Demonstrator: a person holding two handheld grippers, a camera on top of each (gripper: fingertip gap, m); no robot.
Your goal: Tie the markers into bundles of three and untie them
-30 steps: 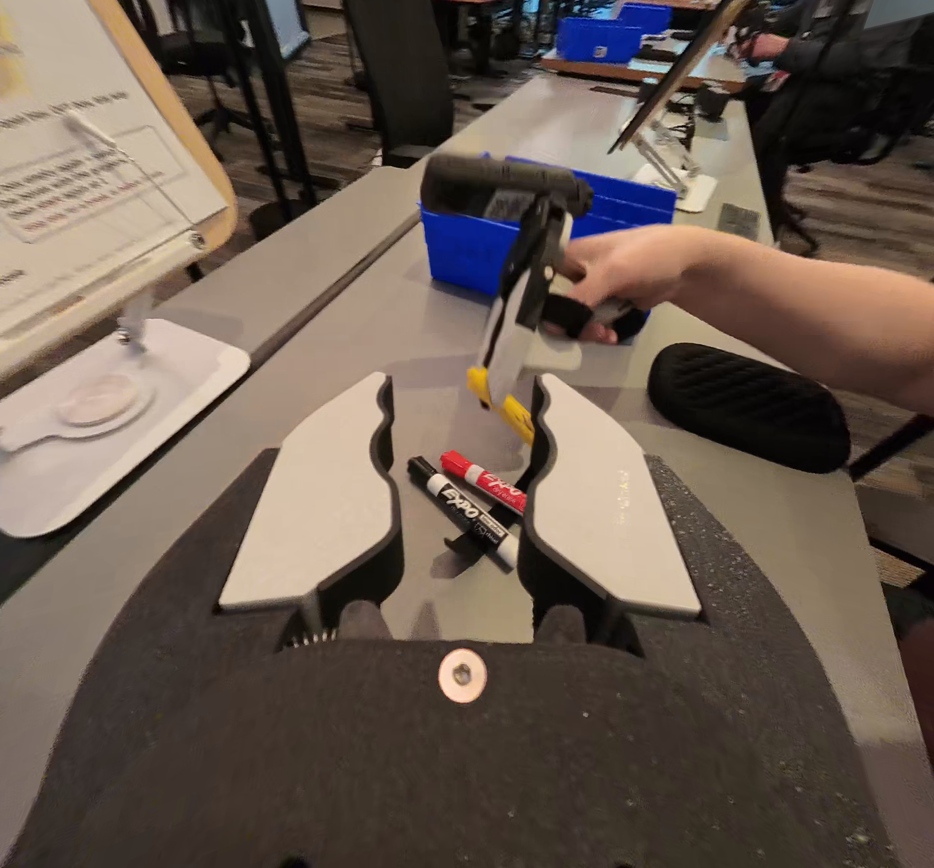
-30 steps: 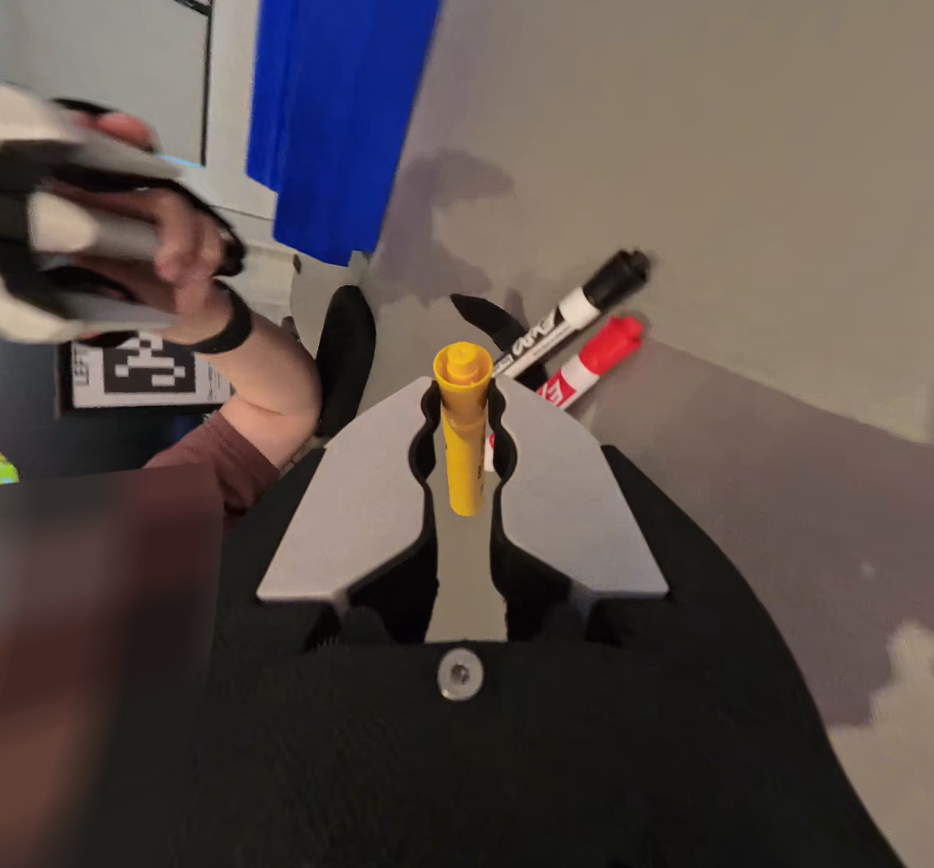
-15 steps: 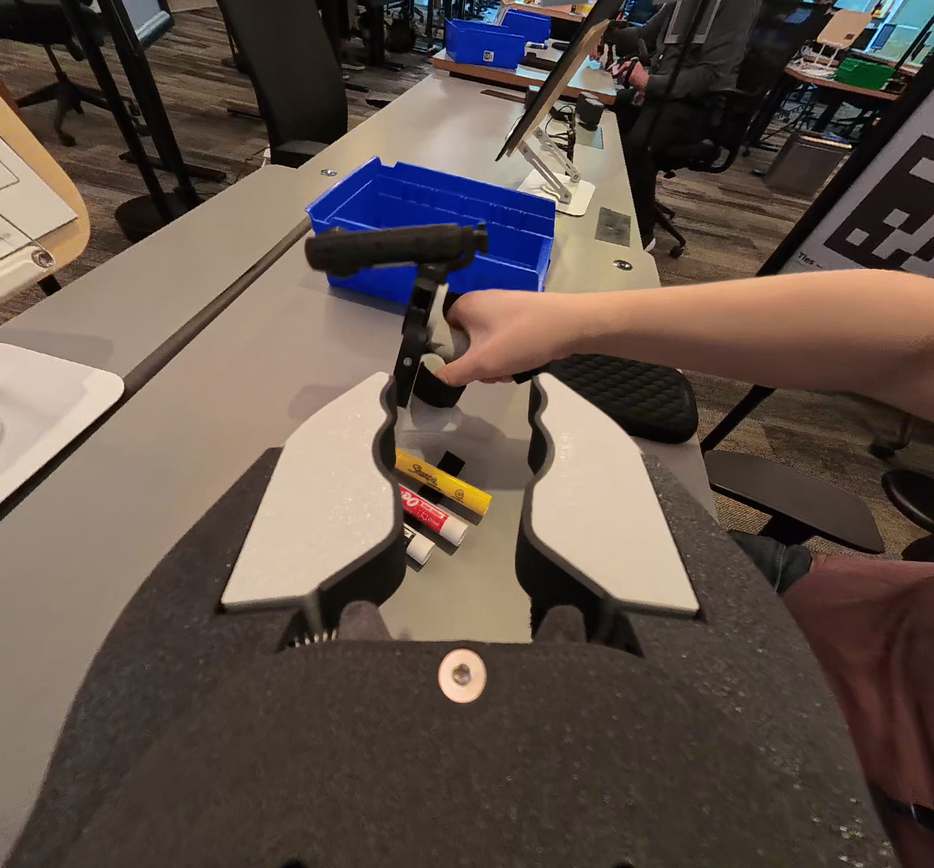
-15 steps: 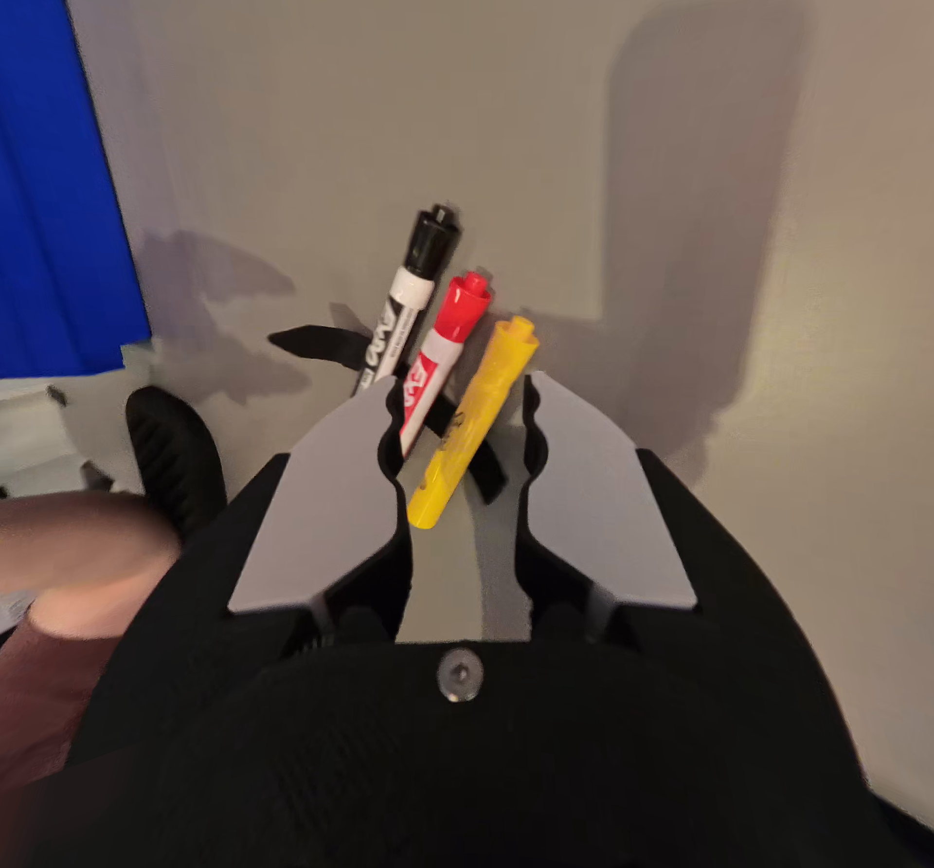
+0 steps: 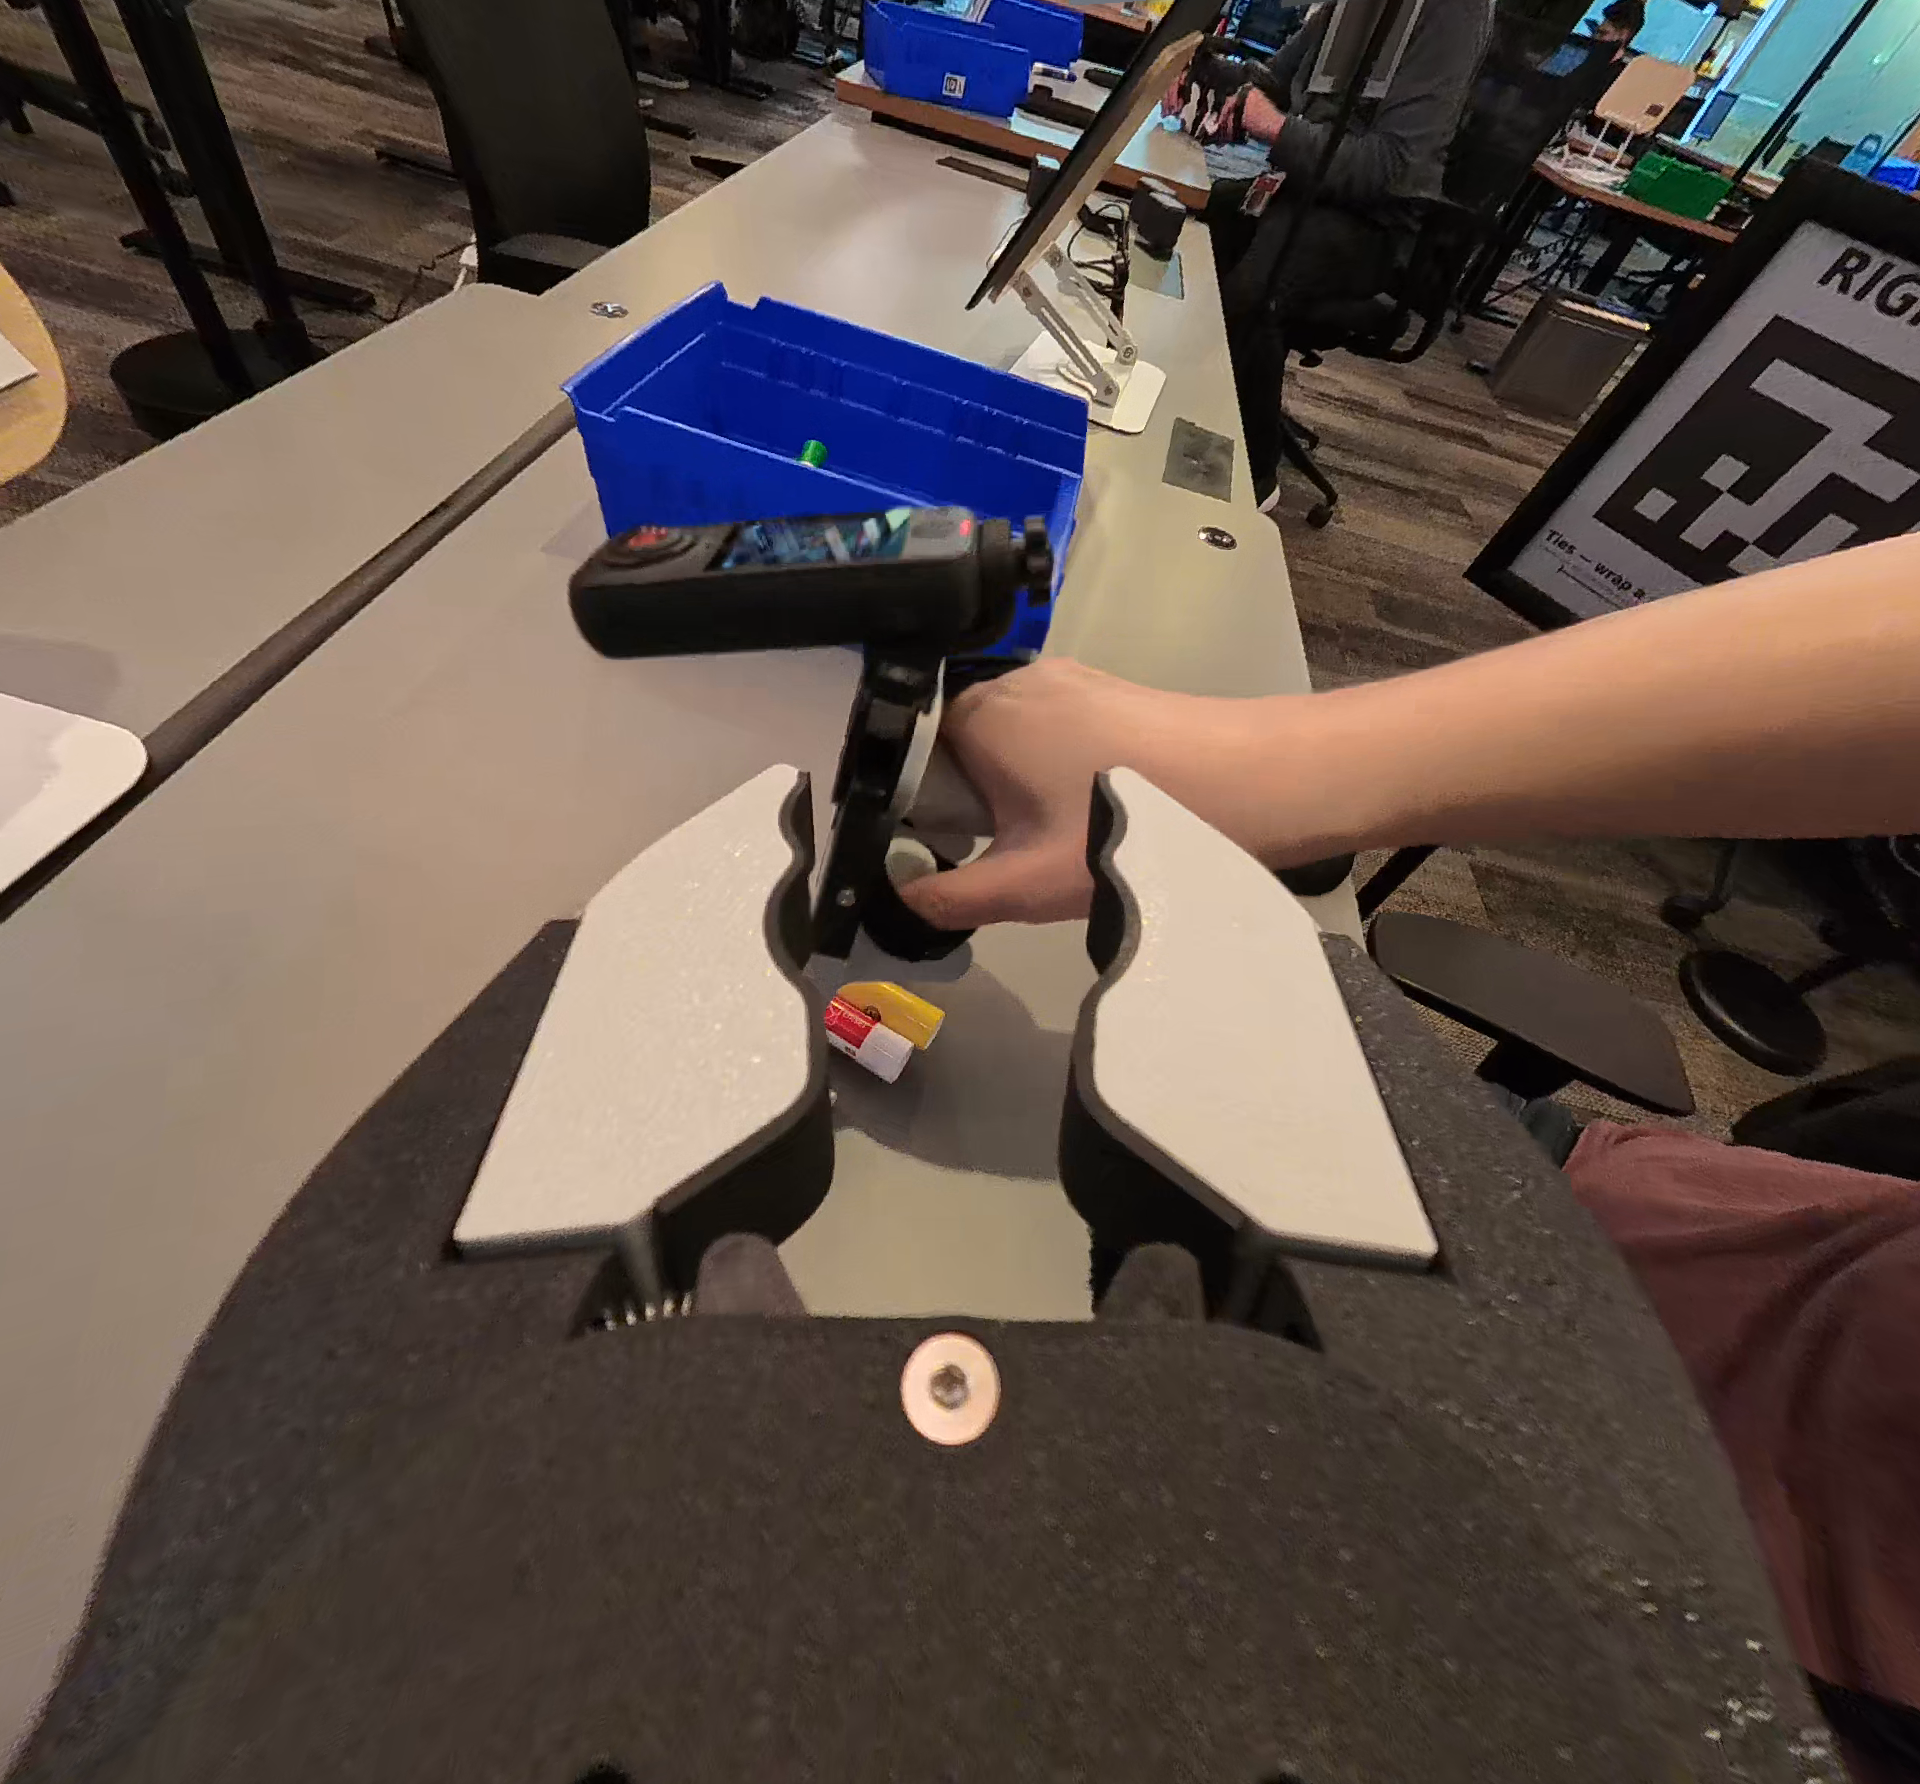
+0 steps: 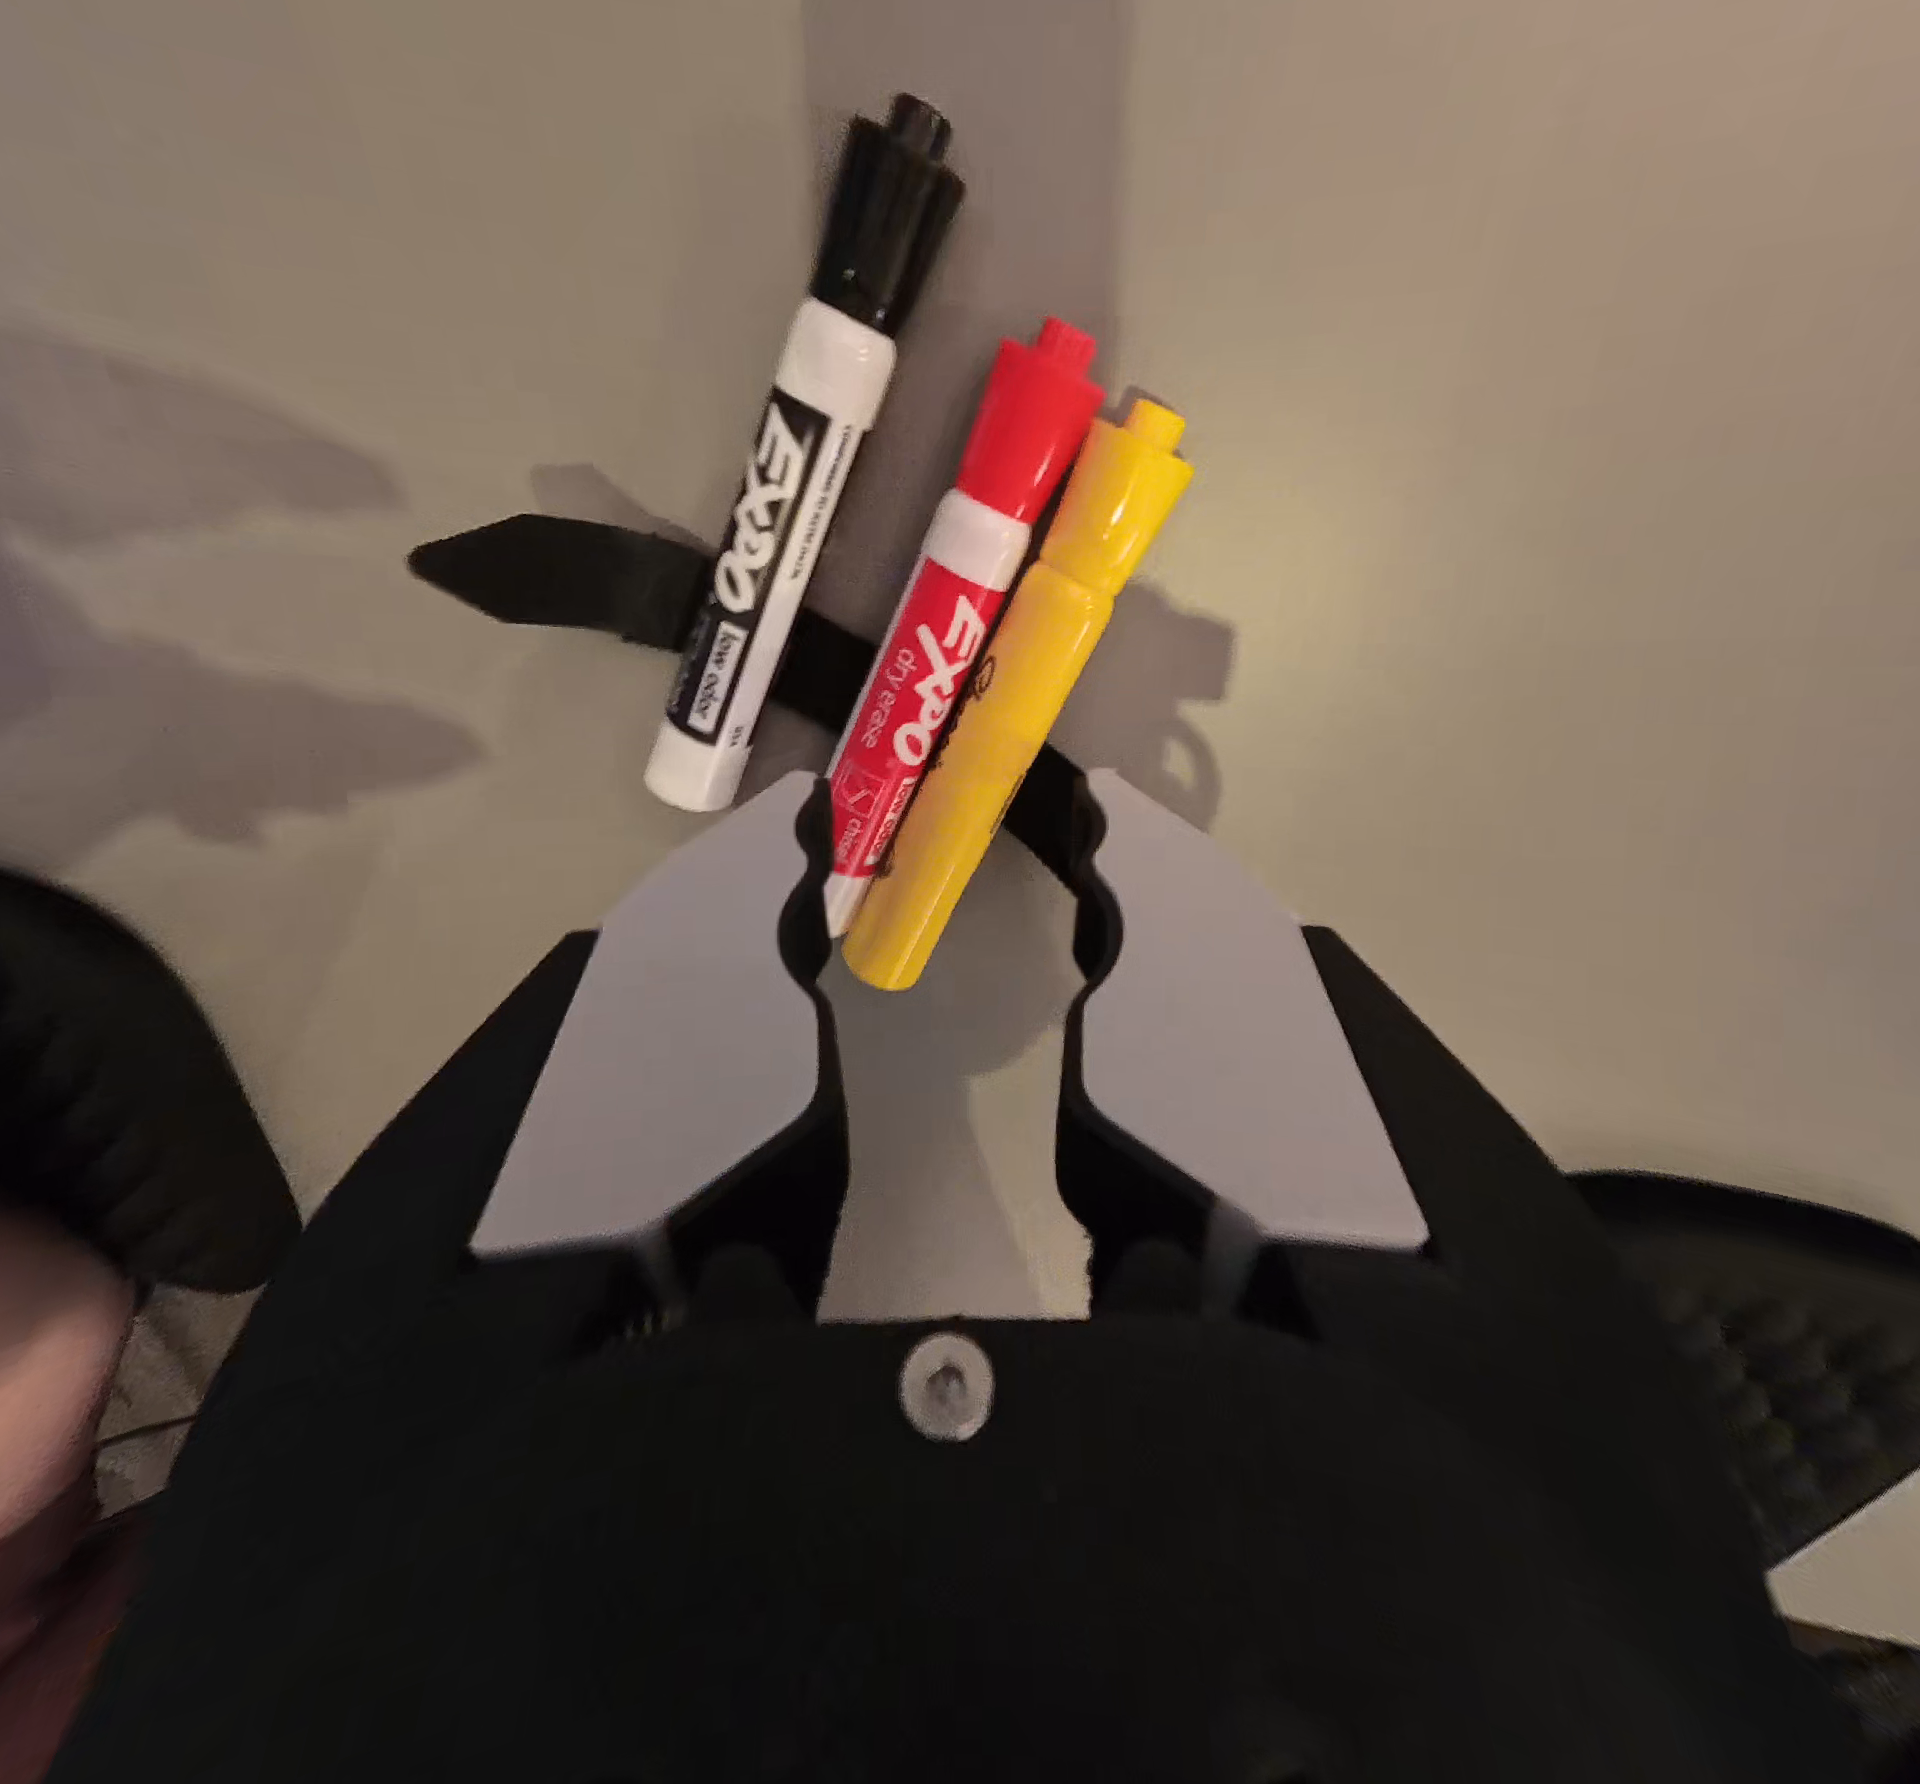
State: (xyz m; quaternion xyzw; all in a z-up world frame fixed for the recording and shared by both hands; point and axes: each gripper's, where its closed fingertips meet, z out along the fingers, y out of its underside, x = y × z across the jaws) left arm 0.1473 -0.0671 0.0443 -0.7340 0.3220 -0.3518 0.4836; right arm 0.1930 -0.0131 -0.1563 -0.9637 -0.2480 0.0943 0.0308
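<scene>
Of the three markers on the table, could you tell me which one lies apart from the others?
The black marker; the red marker and yellow marker lie touching, side by side.

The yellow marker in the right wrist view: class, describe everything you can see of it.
The yellow marker is all glossy yellow plastic, cap on, with a stepped cap end pointing away from the camera. It lies flat on the grey table across a black strap, touching the red marker. Its butt end sits between the open right tongs, ungripped.
</scene>
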